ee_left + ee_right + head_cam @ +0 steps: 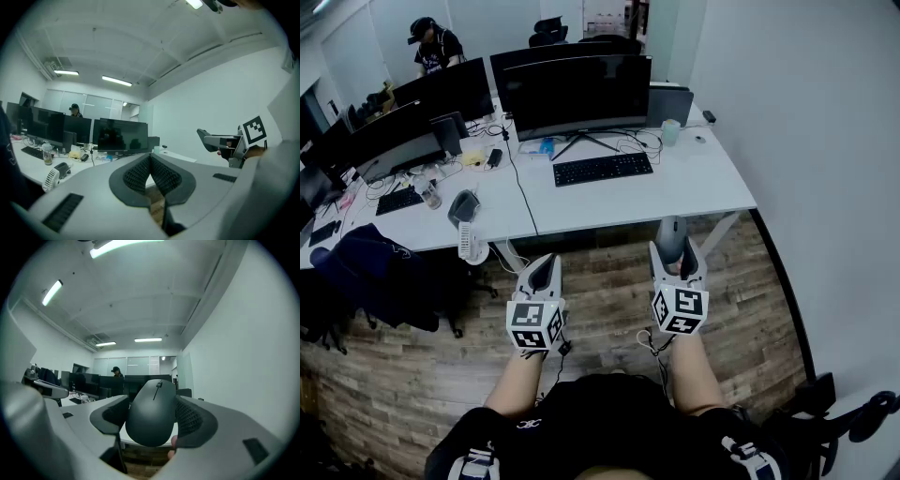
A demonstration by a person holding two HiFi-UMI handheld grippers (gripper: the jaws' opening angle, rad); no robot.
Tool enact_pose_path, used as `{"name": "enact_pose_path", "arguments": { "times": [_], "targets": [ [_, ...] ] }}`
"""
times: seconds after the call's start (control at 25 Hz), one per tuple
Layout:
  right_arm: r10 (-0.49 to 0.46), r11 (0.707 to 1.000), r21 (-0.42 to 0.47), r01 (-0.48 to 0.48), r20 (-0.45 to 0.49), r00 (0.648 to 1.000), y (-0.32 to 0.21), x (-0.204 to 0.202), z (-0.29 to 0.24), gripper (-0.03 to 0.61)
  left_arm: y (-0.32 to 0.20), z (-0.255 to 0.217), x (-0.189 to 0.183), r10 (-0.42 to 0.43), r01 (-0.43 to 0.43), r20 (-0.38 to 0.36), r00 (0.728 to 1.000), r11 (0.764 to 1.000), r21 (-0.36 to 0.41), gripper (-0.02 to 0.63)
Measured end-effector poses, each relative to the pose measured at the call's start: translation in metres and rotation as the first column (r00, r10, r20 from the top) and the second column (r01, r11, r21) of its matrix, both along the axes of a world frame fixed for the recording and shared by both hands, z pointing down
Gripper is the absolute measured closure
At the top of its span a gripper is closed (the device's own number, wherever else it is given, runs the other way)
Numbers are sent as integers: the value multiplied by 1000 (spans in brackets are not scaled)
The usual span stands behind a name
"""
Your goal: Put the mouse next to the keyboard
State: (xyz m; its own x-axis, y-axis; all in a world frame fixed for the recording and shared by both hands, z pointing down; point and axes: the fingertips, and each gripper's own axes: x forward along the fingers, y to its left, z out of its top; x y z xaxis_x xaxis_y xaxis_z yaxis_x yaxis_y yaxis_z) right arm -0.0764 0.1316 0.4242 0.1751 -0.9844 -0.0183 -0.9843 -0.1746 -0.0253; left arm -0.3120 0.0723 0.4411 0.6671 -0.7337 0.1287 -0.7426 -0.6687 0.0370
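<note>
A dark grey mouse [152, 413] sits between the pads of my right gripper [152, 403], which is shut on it; in the head view the mouse [672, 233] shows above the wooden floor, just short of the desk's front edge. A black keyboard [602, 169] lies on the white desk [694, 183] in front of a wide monitor [577, 94]. To the left, level with the right one, my left gripper [542, 273] is held over the floor. Its ribbed pads [140, 173] meet at the tips, with nothing between them.
A second desk [502, 202] to the left carries monitors, another keyboard [398, 199] and a small fan [472, 242]. A chair with a dark jacket [366, 272] stands before it. A person [434, 47] sits at the back. A cup [670, 131] stands right of the monitor; a white wall [806, 122] runs along the right.
</note>
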Motion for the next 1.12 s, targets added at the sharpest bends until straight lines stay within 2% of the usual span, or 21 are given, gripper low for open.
{"name": "enact_pose_path", "arguments": {
  "times": [0.24,0.72,1.12],
  "targets": [
    [-55,998,13,54,18,998,9,19,2,253,7,-2,31,1,-2,7,1000,1000,17,601],
    [-69,997,28,68,45,997,23,79,13,252,22,11,103,13,-14,20,1000,1000,27,601],
    [-61,998,19,60,60,996,-7,124,25,253,-7,19,155,38,-38,30,999,999,18,601]
  ]
}}
